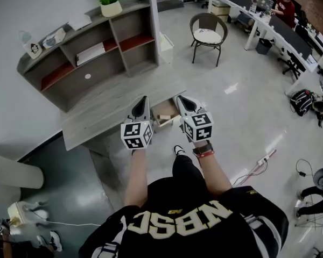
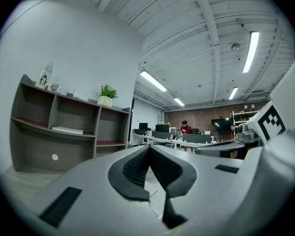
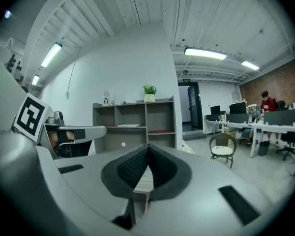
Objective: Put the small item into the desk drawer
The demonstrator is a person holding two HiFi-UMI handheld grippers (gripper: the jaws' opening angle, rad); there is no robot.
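Observation:
The grey desk (image 1: 97,114) has its drawer (image 1: 157,123) pulled open at the front edge, between my two grippers. A small tan item (image 1: 164,116) lies inside it. My left gripper (image 1: 144,98) (image 2: 149,147) hovers over the drawer's left side, jaws closed tip to tip and empty. On the drawer's right side my right gripper (image 1: 178,97) (image 3: 147,146) is shut too, holding nothing. Below its jaws the drawer's pale wooden edge (image 3: 142,183) shows. Both grippers point level toward the shelf.
A grey shelf unit (image 1: 91,42) with a potted plant (image 1: 110,1) stands at the back of the desk. A wicker chair (image 1: 208,34) sits on the floor to the right. Office desks with a seated person (image 1: 285,4) are at the far right.

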